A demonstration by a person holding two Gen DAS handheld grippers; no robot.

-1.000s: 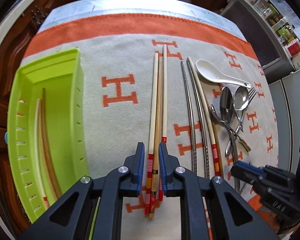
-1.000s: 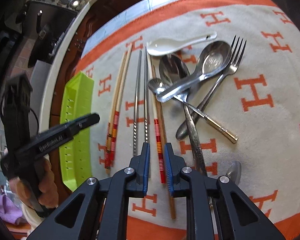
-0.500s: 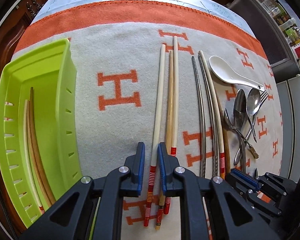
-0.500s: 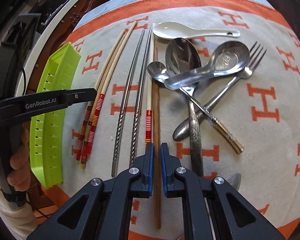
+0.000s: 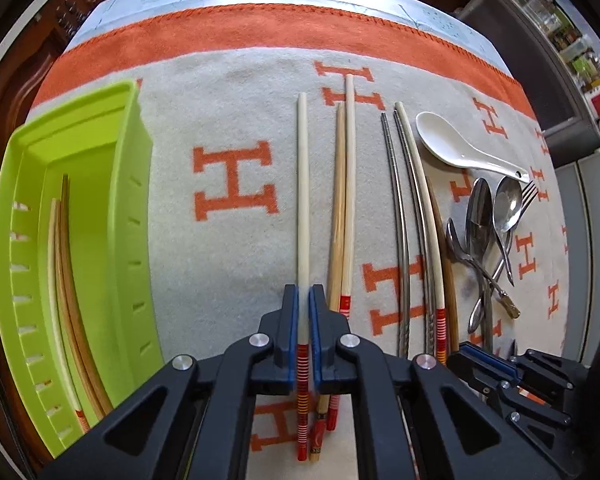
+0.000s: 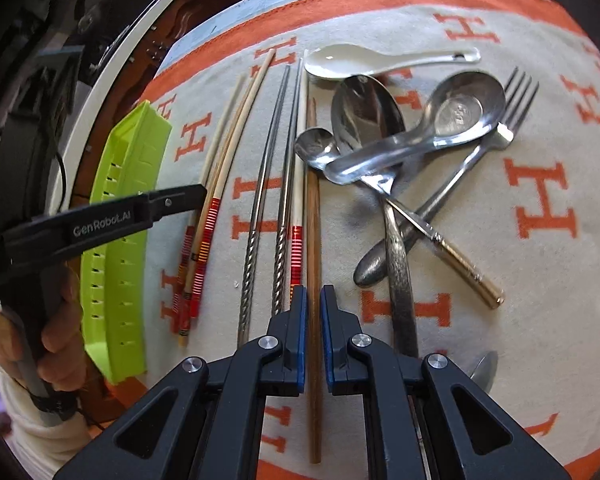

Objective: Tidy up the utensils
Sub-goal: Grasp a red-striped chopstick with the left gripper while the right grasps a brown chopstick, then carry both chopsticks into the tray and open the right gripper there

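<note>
My left gripper (image 5: 303,304) is shut on a cream chopstick (image 5: 302,200) just above its red-striped end. Two more wooden chopsticks (image 5: 346,200) lie right beside it on the blanket. The lime green tray (image 5: 140,200) at the left holds a few chopsticks (image 5: 66,280). My right gripper (image 6: 313,300) points down at a plain brown chopstick (image 6: 313,220), its blue pads tight on either side of it. Left of it lie a cream red-striped chopstick (image 6: 298,200) and two twisted metal chopsticks (image 6: 260,200). The left gripper (image 6: 198,196) shows from the side, with a hand below.
A white ceramic spoon (image 6: 380,62) lies at the far end of the row. Several metal spoons and a fork (image 6: 420,140) are piled crosswise at the right. Another spoon's tip (image 6: 484,368) peeks out by the right finger. The orange-lettered blanket (image 5: 232,128) covers the table.
The left jaws closed on the cream chopstick, which now lies apart from the other two. The right gripper shifted from the red-striped chopstick onto the brown one, sank closer and narrowed.
</note>
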